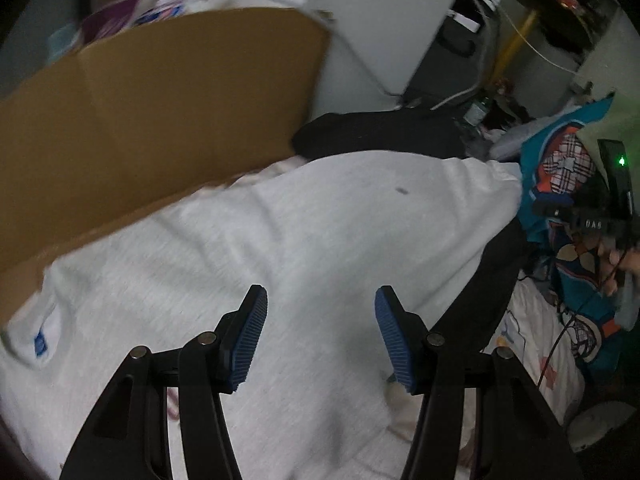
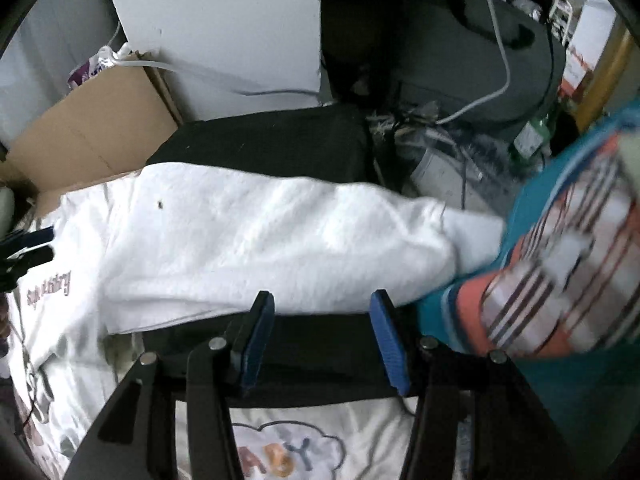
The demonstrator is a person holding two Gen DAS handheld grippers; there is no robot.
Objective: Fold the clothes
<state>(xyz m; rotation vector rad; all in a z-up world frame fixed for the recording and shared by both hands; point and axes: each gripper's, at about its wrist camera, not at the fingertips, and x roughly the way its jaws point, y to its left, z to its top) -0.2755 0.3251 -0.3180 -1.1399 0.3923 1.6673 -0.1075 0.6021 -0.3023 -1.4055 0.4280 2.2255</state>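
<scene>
Across mid-frame: white garment (image 1: 304, 232) spread, part-folded | left tool (image 1: 320, 332), right tool (image 2: 322, 336) both agape, empty | next: grab near hem, fold over.

The left hand-held gripper (image 1: 320, 300) hovers over the white garment (image 1: 280, 232) — jaws apart, empty — with a cardboard box (image 1: 152, 108) alongside.

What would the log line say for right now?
task: fold clothes | left gripper: jaws open, above white knit garment | right gripper: jaws open, holding nothing, near its edge | brown cardboard box beside garment
</scene>
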